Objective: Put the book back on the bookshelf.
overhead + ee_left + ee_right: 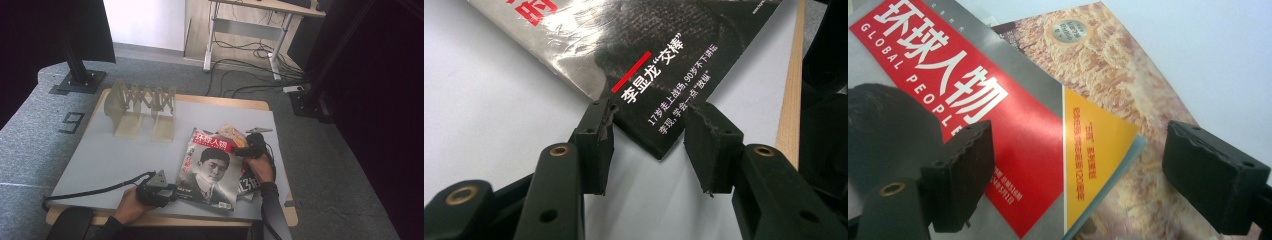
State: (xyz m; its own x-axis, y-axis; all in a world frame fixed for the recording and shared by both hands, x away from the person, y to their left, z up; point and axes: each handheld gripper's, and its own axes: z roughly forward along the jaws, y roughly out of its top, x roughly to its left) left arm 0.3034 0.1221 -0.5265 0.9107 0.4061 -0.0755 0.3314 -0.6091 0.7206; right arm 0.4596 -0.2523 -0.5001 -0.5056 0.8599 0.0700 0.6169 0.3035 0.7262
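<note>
A grey magazine (210, 170) with a red title band and a portrait lies on top of a small pile at the front right of the table. My left gripper (172, 189) sits at its near left corner. In the left gripper view the jaws (650, 107) stand apart, with that corner of the magazine (649, 55) lying flat between them, untouched. My right gripper (240, 149) hovers over the far right corner. Its jaws (1078, 132) are wide open above the red band (998, 115). Beneath lies a tan-covered magazine (1118, 80) (231, 131).
A wooden folding rack (142, 107) stands at the back left of the grey mat (115, 155). A dark magazine (248, 184) pokes out under the pile at the right. The table's wooden edge (791, 100) runs close to the left gripper.
</note>
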